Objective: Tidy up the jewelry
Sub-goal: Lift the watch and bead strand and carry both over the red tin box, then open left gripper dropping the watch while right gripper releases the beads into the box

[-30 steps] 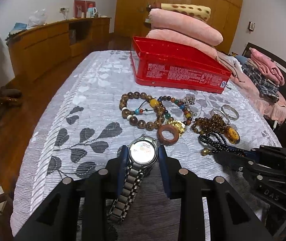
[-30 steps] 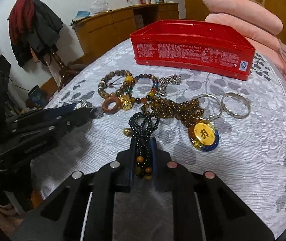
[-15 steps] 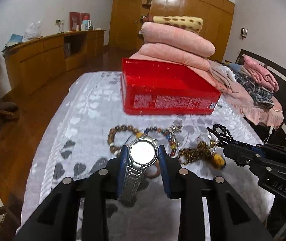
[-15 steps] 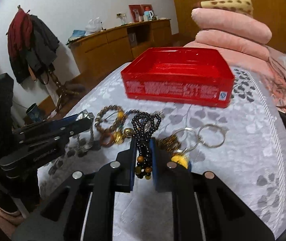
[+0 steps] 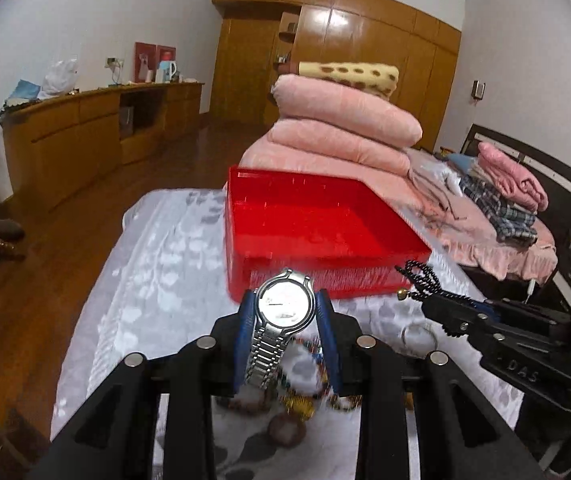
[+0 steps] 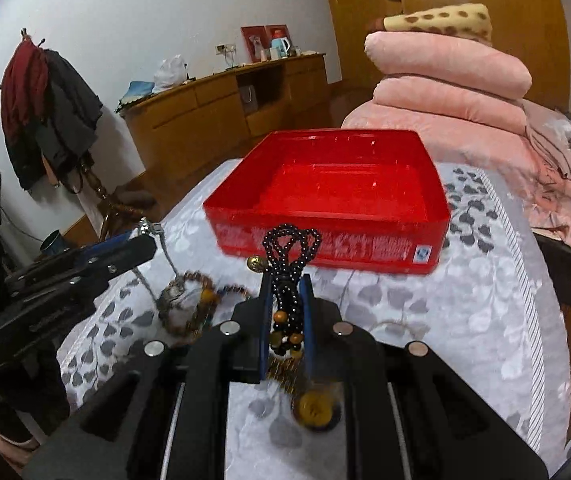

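Both jaws are clamped: left gripper (image 5: 284, 312) pinches the watch (image 5: 283, 306) across its case, right gripper (image 6: 286, 300) is fully closed on the black bead strand (image 6: 291, 254). Both items are airborne, short of the red tray (image 6: 325, 236) at the bed's far end. Carry step, I'd judge; next: reach over the rim, release. Watch faces the camera, band hanging down; strand loops point trayward, probably.

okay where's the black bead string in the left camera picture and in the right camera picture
Left wrist view: the black bead string is at the right, sticking out of the right gripper, just off the near right corner of the red box.
Right wrist view: it is at centre, pinched between that gripper's blue pads, looping up over the red box's near wall.
Shared landmark: the red box, beyond the grippers in both.
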